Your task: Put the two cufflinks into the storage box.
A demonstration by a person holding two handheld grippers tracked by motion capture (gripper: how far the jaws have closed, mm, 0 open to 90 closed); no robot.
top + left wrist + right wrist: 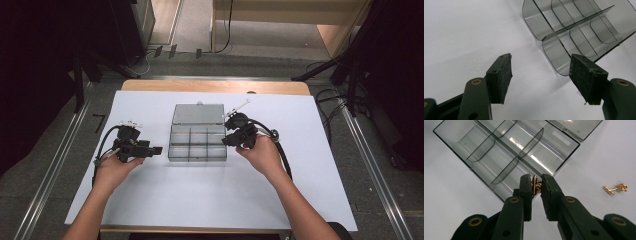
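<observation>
A clear grey compartment box (197, 142) lies in the middle of the white table, its lid (198, 114) folded open behind it. My right gripper (535, 181) is shut on a small gold cufflink (536, 187), held just over the box's near right edge (506, 152). A second gold cufflink (615, 188) lies on the table to the right of it. From above, the right gripper (228, 140) sits at the box's right side. My left gripper (156, 149) hovers open just left of the box, nothing between its jaws (544, 80), with a box corner (574, 27) ahead.
The white sheet (300, 125) covers most of the table, with bare room in front and at both sides of the box. Cables trail from both grippers. Dark stands and floor rails (372, 165) flank the table.
</observation>
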